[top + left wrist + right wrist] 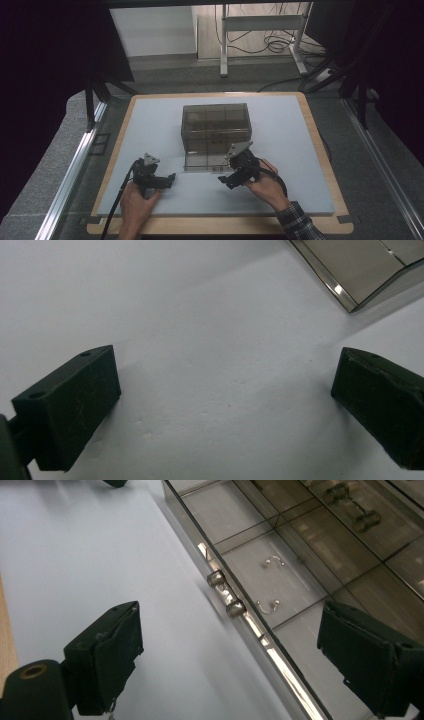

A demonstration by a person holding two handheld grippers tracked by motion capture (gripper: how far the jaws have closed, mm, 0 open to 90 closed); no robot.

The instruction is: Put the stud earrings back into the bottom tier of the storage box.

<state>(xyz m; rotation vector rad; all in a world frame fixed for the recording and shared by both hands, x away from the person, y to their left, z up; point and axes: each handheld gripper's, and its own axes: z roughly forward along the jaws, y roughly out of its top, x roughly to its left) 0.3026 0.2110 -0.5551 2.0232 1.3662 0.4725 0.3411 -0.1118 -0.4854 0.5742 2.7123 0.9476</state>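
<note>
A smoky see-through drawer box (215, 127) stands mid-table on the white mat (280, 190). Its bottom drawer (206, 162) is pulled out toward me. In the right gripper view the drawer's front wall carries a small metal handle (225, 592), and two little metal hooks (270, 585) lie in one compartment. My right gripper (225, 181) (237, 660) is open just in front of the drawer, its jaws wide on either side of the front wall without touching it. My left gripper (170, 180) (225, 405) is open and empty over the bare mat, left of the drawer, with a corner of the box (360, 270) beyond it.
The mat lies on a wooden board (320, 150) whose rim shows all round. Metal rails (75, 165) run along both sides of the table. Behind the table stand a white desk frame (260, 30) and loose cables on the floor.
</note>
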